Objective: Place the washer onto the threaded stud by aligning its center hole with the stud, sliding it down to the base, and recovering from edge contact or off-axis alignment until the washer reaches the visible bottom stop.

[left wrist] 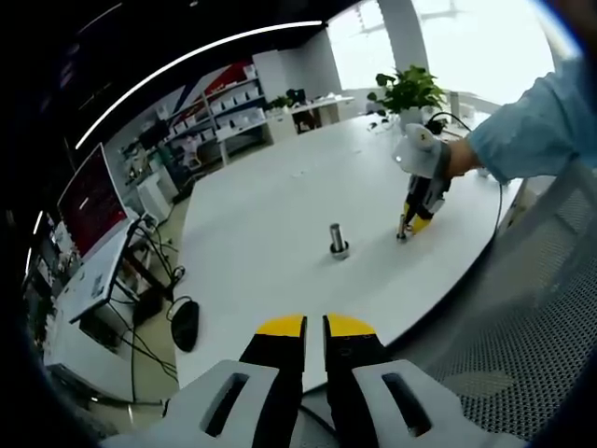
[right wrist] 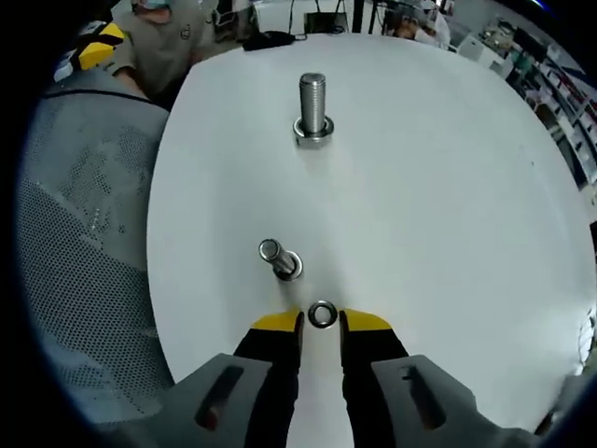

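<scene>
**Washer at your right jaw tips**

On the white worktop, the upright threaded stud stands straight ahead of your right gripper. The washer lies flat between its narrowly parted jaws, not visibly clamped.

Washer flat on white table between parted tongs tips, stud beyond.

Washer before tongs — stud beyond.
</scene>
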Available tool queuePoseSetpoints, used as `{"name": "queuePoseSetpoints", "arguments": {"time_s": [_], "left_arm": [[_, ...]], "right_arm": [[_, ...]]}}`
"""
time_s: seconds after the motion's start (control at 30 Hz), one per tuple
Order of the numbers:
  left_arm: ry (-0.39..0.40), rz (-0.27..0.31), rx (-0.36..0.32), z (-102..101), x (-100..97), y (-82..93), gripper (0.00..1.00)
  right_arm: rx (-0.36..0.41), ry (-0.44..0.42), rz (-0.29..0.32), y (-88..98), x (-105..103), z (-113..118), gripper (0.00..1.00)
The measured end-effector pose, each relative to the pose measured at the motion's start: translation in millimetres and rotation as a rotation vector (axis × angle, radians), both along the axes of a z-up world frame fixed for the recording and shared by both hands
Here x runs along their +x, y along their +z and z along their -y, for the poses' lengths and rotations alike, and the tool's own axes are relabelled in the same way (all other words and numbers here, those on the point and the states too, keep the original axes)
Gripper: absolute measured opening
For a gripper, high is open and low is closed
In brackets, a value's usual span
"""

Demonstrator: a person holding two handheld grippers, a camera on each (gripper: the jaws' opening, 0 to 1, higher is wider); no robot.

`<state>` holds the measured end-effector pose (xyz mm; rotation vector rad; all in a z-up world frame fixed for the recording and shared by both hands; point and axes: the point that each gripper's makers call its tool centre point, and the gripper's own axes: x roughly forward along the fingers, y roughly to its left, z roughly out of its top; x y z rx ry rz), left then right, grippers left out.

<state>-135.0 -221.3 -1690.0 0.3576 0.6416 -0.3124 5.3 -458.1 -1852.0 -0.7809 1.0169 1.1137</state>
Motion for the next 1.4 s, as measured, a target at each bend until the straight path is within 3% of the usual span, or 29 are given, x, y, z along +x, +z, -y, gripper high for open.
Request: {"name": "queuePoseSetpoints", "arguments": {"time_s": [0.6,1.4], "left_arm": [[-0.003,-0.007,0.002,0,-0.7,-1.2,0.04],[-0.010,0.005,0.000,1,-0.6,0.7,0.04]], "right_arm": [[0.018,-0.032,0.009,0.6,0,4,0.13],[0.107,-0.043,0.043,41.0,-13,-4,0.13]]}}
